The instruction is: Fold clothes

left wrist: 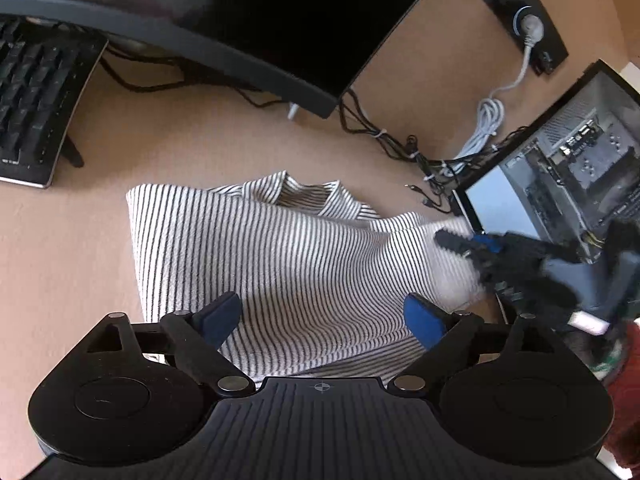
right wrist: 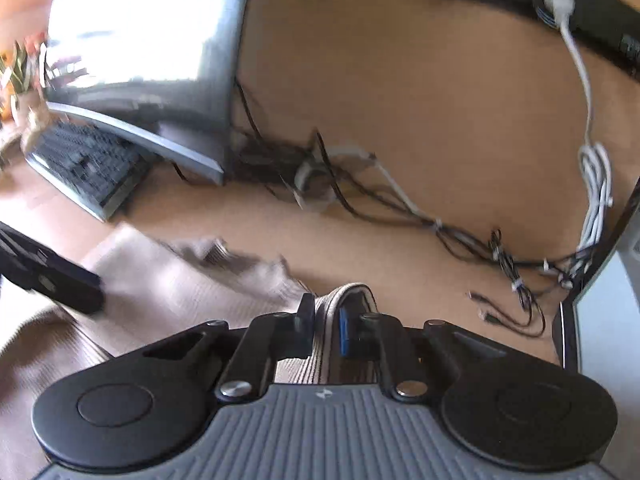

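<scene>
Left wrist view: your left gripper (left wrist: 324,316) gapes over the striped shirt (left wrist: 260,264) on the tan desk (left wrist: 192,140); your right gripper (right wrist: 334,330) pinches its edge.

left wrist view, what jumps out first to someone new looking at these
The striped garment spread across the middle of the tan desk grabs the eye. The left gripper hangs open over its near edge, while the right gripper is shut on a fold of it at the right side. Behind sit a dark monitor and a keyboard at far left.
</scene>
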Demonstrator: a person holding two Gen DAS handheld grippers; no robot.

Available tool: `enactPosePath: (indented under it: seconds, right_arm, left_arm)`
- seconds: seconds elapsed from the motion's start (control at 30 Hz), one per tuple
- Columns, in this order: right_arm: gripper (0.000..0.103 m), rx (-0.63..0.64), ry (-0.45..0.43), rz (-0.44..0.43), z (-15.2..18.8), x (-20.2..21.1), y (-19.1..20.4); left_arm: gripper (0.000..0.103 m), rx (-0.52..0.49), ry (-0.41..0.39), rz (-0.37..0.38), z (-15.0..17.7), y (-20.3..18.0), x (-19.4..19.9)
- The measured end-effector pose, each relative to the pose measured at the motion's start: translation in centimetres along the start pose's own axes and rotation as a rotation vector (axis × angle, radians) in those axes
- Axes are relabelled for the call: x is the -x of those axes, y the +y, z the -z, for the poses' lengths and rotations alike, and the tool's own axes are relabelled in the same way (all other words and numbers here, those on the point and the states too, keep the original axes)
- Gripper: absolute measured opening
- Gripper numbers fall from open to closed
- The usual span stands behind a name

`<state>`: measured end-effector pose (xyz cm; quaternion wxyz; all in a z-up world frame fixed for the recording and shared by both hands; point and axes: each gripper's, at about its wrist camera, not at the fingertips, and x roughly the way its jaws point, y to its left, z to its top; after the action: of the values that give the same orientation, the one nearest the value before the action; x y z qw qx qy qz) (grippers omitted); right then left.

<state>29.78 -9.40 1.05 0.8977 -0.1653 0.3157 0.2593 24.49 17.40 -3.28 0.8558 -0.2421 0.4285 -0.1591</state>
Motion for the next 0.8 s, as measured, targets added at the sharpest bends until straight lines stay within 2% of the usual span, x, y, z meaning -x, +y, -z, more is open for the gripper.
enactPosePath:
  seconds: [0.13, 0.23, 0.3, 0.33, 0.37, 0.47, 0.53, 0.63, 0.8]
  right_arm:
    - [0.011, 0.022, 0.057, 0.035, 2.3, -3.1, -1.0]
    - [0.013, 0.002, 0.063, 0.024, 2.1, -2.3, -1.6]
    - [0.035, -0.076, 0.066, 0.000, 1.5, -1.4, -2.7]
    - [0.052, -0.147, 0.068, -0.027, 1.2, -0.8, -3.8]
    - [0.061, -0.218, 0.069, -0.054, 1.0, -0.2, -4.8]
    - [0.067, -0.396, 0.107, -0.159, 0.5, -0.3, -7.0]
    - [0.067, -0.447, 0.148, -0.199, 0.7, -1.6, -7.7]
    - [0.067, -0.455, 0.208, -0.190, 1.3, -4.1, -8.2]
    - [0.069, -0.499, 0.219, -0.355, 1.2, -7.1, -7.5]
  left_arm:
    - [0.093, -0.020, 0.009, -0.027, -0.1, 0.1, -0.9]
    - [0.093, -0.049, -0.013, -0.064, -0.5, -0.1, 0.1]
    - [0.095, -0.046, -0.054, -0.081, -0.4, 0.6, 1.4]
    - [0.095, -0.021, -0.064, -0.078, -0.3, 1.4, 1.9]
    - [0.095, 0.007, -0.061, -0.071, -0.8, 2.2, 2.0]
    - [0.095, 0.072, 0.007, -0.043, -1.8, 4.8, 0.5]
    - [0.095, 0.055, 0.040, -0.073, -2.2, 5.4, -0.8]
    - [0.094, 0.009, 0.057, -0.101, -2.7, 5.6, -1.9]
    - [0.095, -0.035, 0.041, -0.082, -3.7, 5.4, -3.4]
